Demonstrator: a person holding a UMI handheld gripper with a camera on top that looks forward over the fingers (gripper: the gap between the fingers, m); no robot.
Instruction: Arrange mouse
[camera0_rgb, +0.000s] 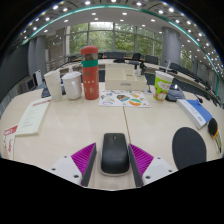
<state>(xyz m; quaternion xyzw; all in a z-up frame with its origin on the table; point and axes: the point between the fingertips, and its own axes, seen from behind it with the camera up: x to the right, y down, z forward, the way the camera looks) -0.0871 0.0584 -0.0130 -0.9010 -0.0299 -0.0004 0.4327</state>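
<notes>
1. 2 fingers (84, 158) of the gripper (113, 160), bearing magenta pads, stood apart around a black oval computer mouse (114, 153) resting on the pale wooden table (70, 125), with slim gaps either side.
2. 1 tall red cylindrical bottle (90, 73) stood beyond, beside a grey metal mug (71, 85); a round black mat (188, 148) lay right of the mouse.

One mouse (114, 152) lies between the two fingers (84, 158). Beyond them stand two white cups (71, 84), one orange bottle (90, 73) and one green cup (163, 84).
</notes>
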